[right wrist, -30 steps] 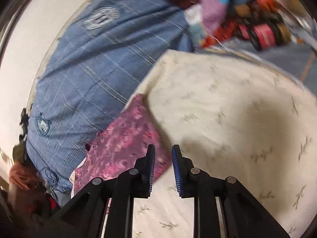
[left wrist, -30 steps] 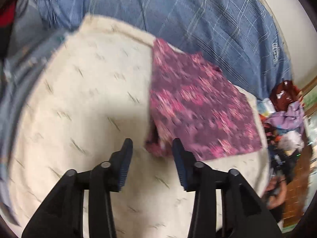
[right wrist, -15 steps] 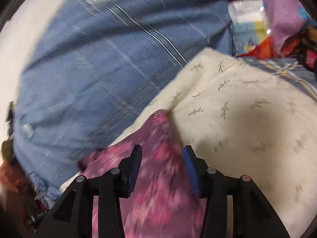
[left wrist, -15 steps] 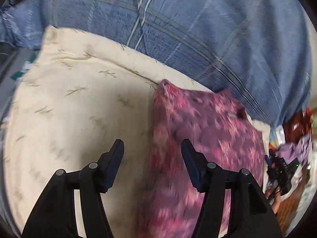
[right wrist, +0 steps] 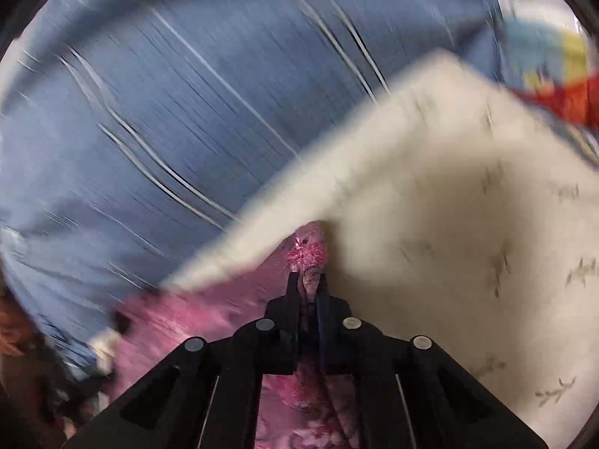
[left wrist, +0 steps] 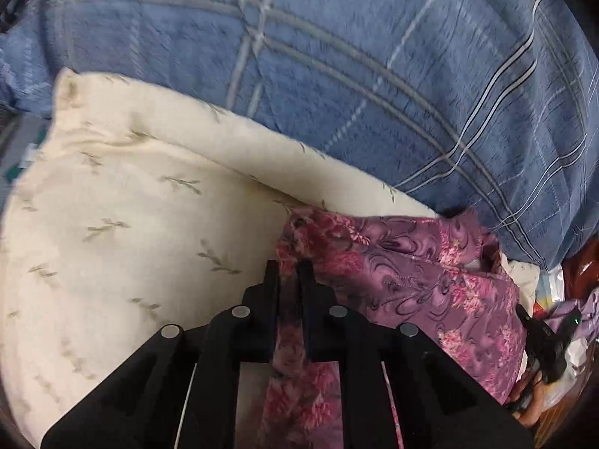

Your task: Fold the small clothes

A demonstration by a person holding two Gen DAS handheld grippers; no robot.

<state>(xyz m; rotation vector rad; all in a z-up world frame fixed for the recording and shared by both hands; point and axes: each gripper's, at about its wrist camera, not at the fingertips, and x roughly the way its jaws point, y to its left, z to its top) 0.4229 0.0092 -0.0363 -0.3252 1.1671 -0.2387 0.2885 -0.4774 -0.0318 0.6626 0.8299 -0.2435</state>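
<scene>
So both hand-held grippers have clamped down now. Half a second ago the left hand-held gripper (left wrist: 288,271) was spread wide with the purple floral cloth (left wrist: 411,280) lying between its fingers, and now the jaws are pinched together on the cloth's near left edge, with the fabric running back between the fingers toward the camera. Same story on the other side: the right hand-held gripper (right wrist: 307,284) was open over the cloth before, and now it's clenched on a bunched-up corner of the cloth (right wrist: 310,250), which sticks up just past its tips.

The cloth itself sits on the cream pillow (left wrist: 131,205) with the little leaf print, spreading out to the right of the left hand-held gripper, and its far edge reaches the seam where the pillow meets the blue plaid blanket (left wrist: 337,56) behind it. A second ago it was lying flatter and further ahead of the left gripper; now both views are much closer to it.

Right view is pretty motion-blurred, so the details there are mushy. There's a pile of colourful stuff (left wrist: 561,299) off to the far right of the left view.
</scene>
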